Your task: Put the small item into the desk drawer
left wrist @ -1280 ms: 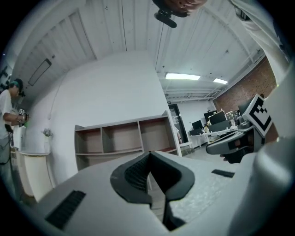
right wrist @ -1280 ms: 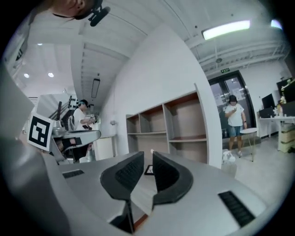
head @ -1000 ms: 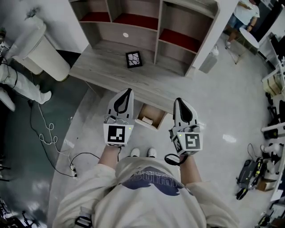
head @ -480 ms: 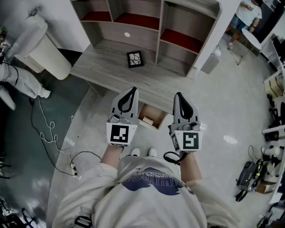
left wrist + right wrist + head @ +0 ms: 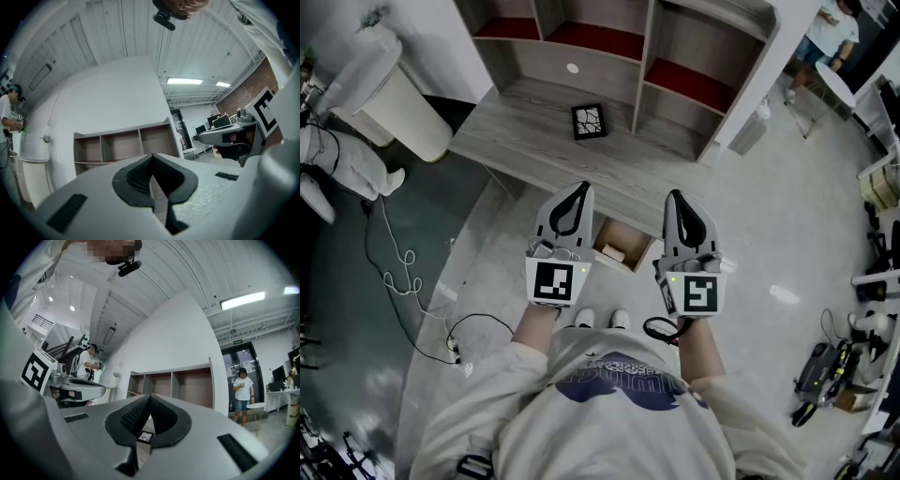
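Observation:
A small black square item with a white crackle pattern lies on the grey wooden desk, in front of the shelf unit. Below the desk's front edge a drawer stands open, with a small pale object inside. My left gripper and right gripper hover side by side over the desk's front edge, on either side of the drawer. Both are shut and hold nothing. The black item shows below the shut right gripper. The left gripper points at the shelves.
A white bin stands left of the desk, and cables trail over the floor at left. A bottle stands by the shelf's right side. A person and a round table are farther right, with gear on the floor.
Both grippers have edged slightly toward the desk, the left one a little to the right. Nothing was picked up or let go.

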### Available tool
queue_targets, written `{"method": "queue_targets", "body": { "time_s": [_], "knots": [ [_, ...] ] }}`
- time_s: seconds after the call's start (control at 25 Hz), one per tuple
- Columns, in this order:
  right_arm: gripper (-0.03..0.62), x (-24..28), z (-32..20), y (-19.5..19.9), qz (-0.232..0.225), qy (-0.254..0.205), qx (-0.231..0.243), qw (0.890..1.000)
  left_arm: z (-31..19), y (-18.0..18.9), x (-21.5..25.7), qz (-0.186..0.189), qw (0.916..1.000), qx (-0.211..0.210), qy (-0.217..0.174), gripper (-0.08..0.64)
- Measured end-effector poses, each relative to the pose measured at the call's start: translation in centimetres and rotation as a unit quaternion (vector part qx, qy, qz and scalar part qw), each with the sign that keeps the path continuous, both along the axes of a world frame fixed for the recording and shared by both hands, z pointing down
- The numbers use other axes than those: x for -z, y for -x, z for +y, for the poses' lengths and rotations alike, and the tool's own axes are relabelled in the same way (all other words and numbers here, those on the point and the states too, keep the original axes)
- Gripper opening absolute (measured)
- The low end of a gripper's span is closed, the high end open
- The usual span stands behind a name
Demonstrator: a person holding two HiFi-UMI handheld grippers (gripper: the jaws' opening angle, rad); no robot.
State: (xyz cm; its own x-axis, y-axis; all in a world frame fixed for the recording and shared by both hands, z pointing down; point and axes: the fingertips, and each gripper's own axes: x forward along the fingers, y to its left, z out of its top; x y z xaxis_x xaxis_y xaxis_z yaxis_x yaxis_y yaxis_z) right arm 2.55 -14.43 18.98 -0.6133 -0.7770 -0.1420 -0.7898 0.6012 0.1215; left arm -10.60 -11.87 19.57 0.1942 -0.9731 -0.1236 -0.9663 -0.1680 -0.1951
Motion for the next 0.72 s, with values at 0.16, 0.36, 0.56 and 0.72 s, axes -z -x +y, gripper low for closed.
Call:
{"method": "queue_targets", "body": {
  "time_s": [0.16, 0.36, 0.56, 0.72],
  "knots": [
    [-0.001, -0.01, -0.02, 0.04, 0.004, -0.002, -0.004, 1.000, 0.11, 0.19, 0.01, -0.001, 1.0000, 0.002, 0.000, 0.008],
    [-0.002, -0.36, -0.08, 0.15, 0.017, -0.003, -0.010, 1.000, 0.04, 0.47, -0.04, 0.004, 1.0000, 0.008, 0.003, 0.008],
    [-0.002, -0.20, 0.05, 0.24, 0.014, -0.003, -0.009, 1.000, 0.18, 0.60, 0.04, 0.006, 0.9999, 0.009, 0.005, 0.008],
    [-0.002, -0.06, 0.02, 0.38, 0.007, -0.002, -0.008, 1.000, 0.16, 0.63, 0.13, 0.006, 0.9999, 0.009, 0.004, 0.008]
  ]
}}
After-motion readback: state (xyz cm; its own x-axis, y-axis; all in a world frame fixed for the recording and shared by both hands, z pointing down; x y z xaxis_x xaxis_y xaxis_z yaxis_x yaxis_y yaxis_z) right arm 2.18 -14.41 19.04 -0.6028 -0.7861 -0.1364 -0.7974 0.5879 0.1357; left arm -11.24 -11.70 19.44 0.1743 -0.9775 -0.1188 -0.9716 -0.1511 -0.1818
